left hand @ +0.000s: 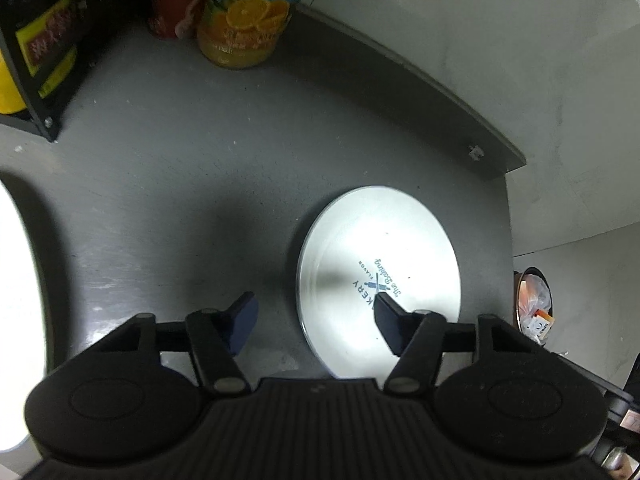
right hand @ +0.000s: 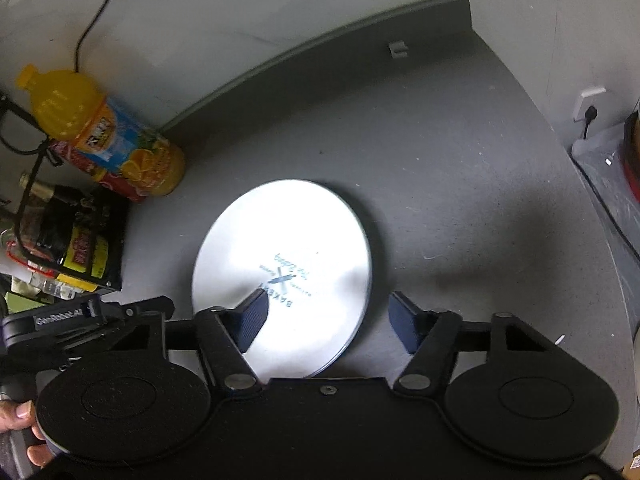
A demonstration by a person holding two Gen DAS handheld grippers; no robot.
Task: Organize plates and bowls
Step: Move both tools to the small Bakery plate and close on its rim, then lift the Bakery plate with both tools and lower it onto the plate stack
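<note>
Currently both pairs of my fingers stand wide apart and hold nothing. On the left gripper (left hand: 316, 326), the right-hand finger (left hand: 390, 326) hangs over the near part of the white plate (left hand: 380, 256), while the other finger (left hand: 240, 320) is over bare counter (left hand: 160, 200) beside the plate's left rim. On the right gripper (right hand: 330, 320), one finger (right hand: 252, 318) overlaps the plate (right hand: 288, 240) and the other finger (right hand: 404, 320) sits over the counter just off its right rim. Whether any finger touches the plate cannot be told.

The plate lies flat, printed side up, near the counter's far right corner, close to the raised back edge (left hand: 400, 64). No bowl is identifiable; a bright white shape (left hand: 16, 300) at the left frame edge of the left view is too overexposed to name.

Step in hand, as I judge it: taking hold of the flat plate.
1. Use one gripper only; two crowd the same near rim.
2. Bring one finger under the rim and one above, since a flat plate offers no side to pinch.
3. If the rim will not lift, slide the plate toward the counter's near edge first.
4. Close gently; glazed ware is slippery.

Pose: both grippers point downward and forward from the near edge. A person's fingertips (right hand: 20, 420) grip the left gripper's handle. An orange juice bottle (right hand: 104, 132) and a black wire rack (right hand: 68, 236) stand along the back left edge, well apart from the plate.
</note>
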